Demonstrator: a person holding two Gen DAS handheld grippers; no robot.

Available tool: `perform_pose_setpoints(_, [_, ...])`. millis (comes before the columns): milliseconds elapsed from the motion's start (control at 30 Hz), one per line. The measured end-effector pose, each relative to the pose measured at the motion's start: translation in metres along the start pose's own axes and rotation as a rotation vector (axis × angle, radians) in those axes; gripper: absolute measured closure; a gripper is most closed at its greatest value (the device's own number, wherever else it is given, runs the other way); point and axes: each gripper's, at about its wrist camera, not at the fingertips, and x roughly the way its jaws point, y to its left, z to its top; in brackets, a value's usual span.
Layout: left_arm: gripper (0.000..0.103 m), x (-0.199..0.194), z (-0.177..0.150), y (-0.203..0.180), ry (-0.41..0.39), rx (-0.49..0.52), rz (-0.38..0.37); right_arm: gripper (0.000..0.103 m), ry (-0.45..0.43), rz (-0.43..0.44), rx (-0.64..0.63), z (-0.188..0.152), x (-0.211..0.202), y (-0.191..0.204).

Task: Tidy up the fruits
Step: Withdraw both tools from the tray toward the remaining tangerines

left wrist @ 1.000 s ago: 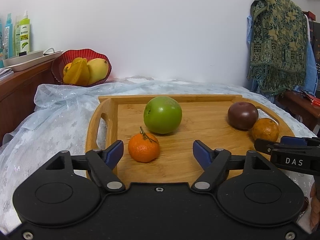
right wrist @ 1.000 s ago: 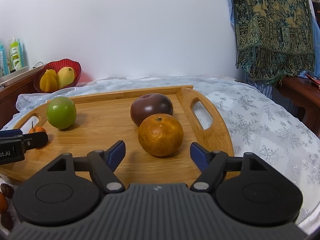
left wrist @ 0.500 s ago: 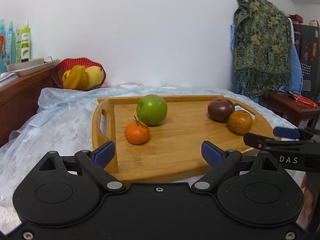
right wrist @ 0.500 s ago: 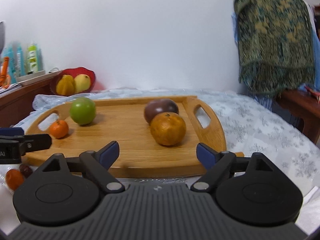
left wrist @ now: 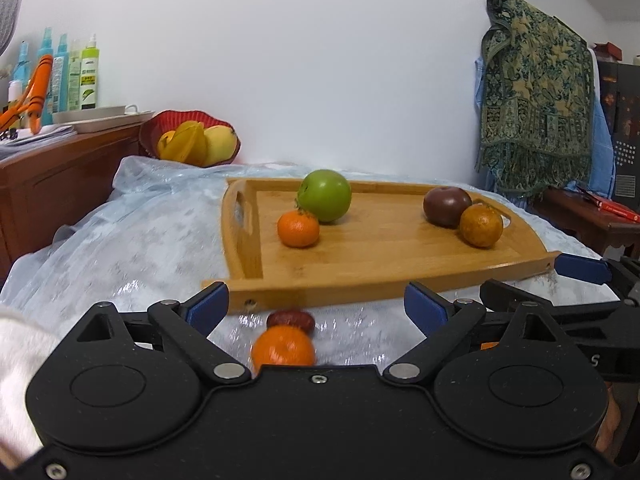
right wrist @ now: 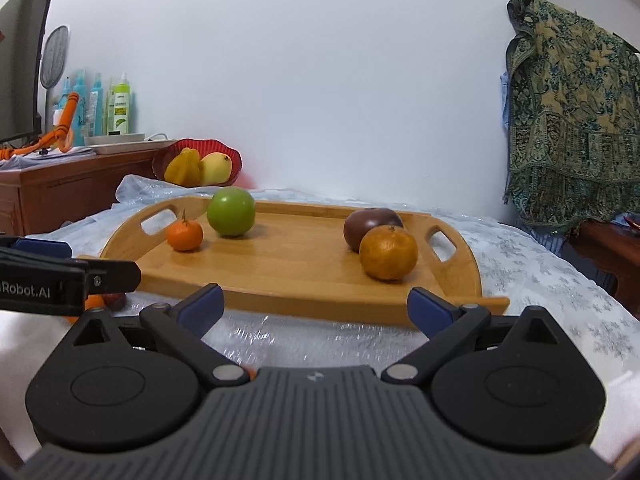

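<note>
A wooden tray point(right wrist: 280, 268) on the clear-covered table point(right wrist: 540, 280) holds a green apple point(right wrist: 231, 212), dark fruit point(right wrist: 370, 224), brownish orange point(right wrist: 388, 253) and small tangerine point(right wrist: 184, 235). "Robot.AI" marks the left gripper point(left wrist: 316, 304); it and the right gripper point(right wrist: 316, 304), jaws just widened and empty, have backed off the tray, revealing a loose tangerine point(left wrist: 283, 349) and a red fruit point(left wrist: 291, 319).
</note>
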Motion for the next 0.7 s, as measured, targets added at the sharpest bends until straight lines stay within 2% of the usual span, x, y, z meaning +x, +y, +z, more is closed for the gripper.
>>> perform_pose_setpoints(333, [0.009, -0.010, -0.011, 0.009, 0.025, -0.039, 0.009, 0.000, -0.025, -0.007, 0.001, -0.014, -0.017, 0.011])
perform_pose_setpoints(367, [0.011, -0.011, -0.012, 0.010, 0.024, -0.038, 0.002, 0.000, -0.025, -0.007, -0.004, -0.015, -0.018, 0.013])
perform_pose_setpoints(500, [0.031, -0.014, -0.014, 0.012, 0.032, -0.060, -0.010, 0.000, -0.035, -0.004, -0.020, -0.020, -0.024, 0.019])
perform_pose_setpoints(533, [0.033, -0.015, -0.014, 0.013, 0.036, -0.068, -0.009, 0.000, -0.037, -0.003, -0.022, -0.020, -0.025, 0.019])
perform_pose_setpoints(600, [0.045, -0.015, -0.015, 0.015, 0.042, -0.078, -0.005, 0.000, -0.034, 0.000, -0.024, -0.022, -0.026, 0.021])
perform_pose_setpoints(700, [0.055, -0.015, -0.016, 0.016, 0.040, -0.081, 0.015, 0.002, -0.023, 0.009, -0.013, -0.024, -0.027, 0.022])
